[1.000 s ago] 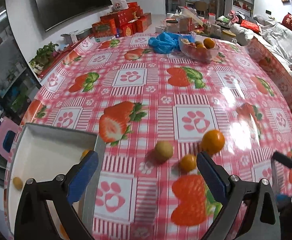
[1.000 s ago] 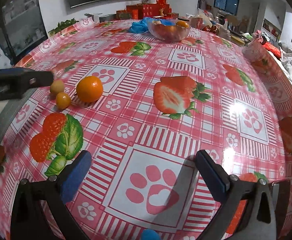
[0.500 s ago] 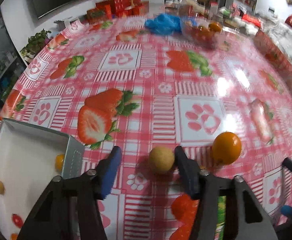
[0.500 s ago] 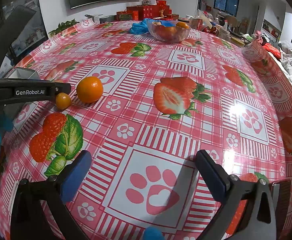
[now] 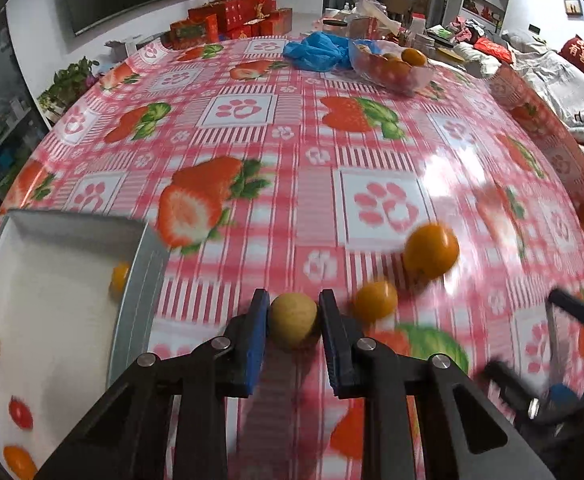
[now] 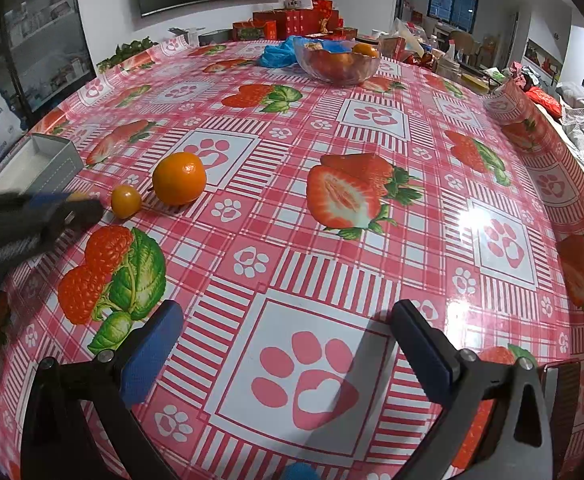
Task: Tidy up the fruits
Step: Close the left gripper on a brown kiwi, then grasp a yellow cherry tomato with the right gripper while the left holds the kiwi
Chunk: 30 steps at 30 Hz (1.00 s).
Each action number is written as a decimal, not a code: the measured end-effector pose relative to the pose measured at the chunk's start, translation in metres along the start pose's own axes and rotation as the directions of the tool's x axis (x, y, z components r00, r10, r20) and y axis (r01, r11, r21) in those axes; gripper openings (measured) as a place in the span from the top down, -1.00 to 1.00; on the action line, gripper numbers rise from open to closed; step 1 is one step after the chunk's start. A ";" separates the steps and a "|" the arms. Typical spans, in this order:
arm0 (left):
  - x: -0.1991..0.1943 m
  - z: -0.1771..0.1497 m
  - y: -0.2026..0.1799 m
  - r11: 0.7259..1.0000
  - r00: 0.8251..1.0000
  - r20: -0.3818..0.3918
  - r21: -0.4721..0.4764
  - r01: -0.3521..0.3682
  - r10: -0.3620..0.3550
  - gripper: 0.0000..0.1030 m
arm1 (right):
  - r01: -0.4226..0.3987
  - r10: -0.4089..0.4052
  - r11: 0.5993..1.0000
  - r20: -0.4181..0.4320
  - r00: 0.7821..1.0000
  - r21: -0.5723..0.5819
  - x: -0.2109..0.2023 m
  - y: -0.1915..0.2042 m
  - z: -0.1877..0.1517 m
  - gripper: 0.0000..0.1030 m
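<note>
In the right wrist view the left gripper point(image 6: 87, 208) is a blurred dark shape at the left edge, hiding what it holds. Its own view shows the left gripper point(image 5: 294, 312) pinching a tan round fruit point(image 5: 293, 319) at lower centre, right of the white tray point(image 5: 137, 280) holding small fruits. A small orange point(image 5: 375, 301) and big orange point(image 5: 431, 250) lie to the right. The right gripper point(image 6: 287, 330) is spread over the table point(image 6: 372, 240).
</note>
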<state>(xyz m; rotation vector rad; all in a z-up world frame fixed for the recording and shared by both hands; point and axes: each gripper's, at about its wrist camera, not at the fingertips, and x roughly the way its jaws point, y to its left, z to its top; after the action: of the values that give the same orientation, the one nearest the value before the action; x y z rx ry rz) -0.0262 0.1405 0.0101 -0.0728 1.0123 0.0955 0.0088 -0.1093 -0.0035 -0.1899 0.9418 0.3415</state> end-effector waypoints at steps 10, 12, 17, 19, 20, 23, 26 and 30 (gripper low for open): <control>-0.041 -0.067 0.018 0.999 0.999 0.022 -0.034 -0.023 0.024 0.47 | -0.160 0.159 0.986 -0.018 0.987 -0.037 0.006 0.055 0.022 -0.86; -0.046 -0.074 0.023 0.999 0.999 0.021 -0.048 -0.025 0.026 0.47 | -0.179 0.178 0.983 -0.021 0.984 -0.035 0.010 0.068 0.029 -0.78; -0.051 -0.084 0.030 0.998 0.999 0.028 -0.065 -0.023 0.025 0.47 | -0.190 0.189 0.982 -0.016 0.982 -0.023 0.020 0.088 0.048 -0.45; -0.051 -0.085 0.031 0.997 0.999 0.032 -0.068 -0.019 0.021 0.47 | -0.173 0.173 0.985 -0.014 0.985 -0.024 0.023 0.092 0.052 -0.42; -0.051 -0.085 0.032 0.997 0.999 0.033 -0.069 -0.018 0.021 0.47 | -0.163 0.163 0.986 -0.011 0.987 -0.028 0.025 0.095 0.054 -0.40; -0.052 -0.086 0.031 0.998 0.999 0.038 -0.066 -0.020 0.023 0.47 | -0.116 0.117 0.992 0.003 0.993 -0.052 0.027 0.102 0.057 -0.09; -0.052 -0.087 0.031 0.998 0.999 0.042 -0.059 -0.022 0.025 0.47 | -0.128 0.129 0.991 0.014 0.992 -0.050 0.025 0.100 0.057 0.54; -0.052 -0.087 0.031 0.998 0.999 0.044 -0.059 -0.020 0.022 0.47 | -0.223 0.223 0.975 0.011 0.975 0.013 0.017 0.083 0.051 0.54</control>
<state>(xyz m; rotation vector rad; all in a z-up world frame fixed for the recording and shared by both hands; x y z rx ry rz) -0.1309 0.1598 0.0080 -0.1129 0.9654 0.1453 0.0262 -0.0128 0.0116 -0.0693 0.9580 0.5423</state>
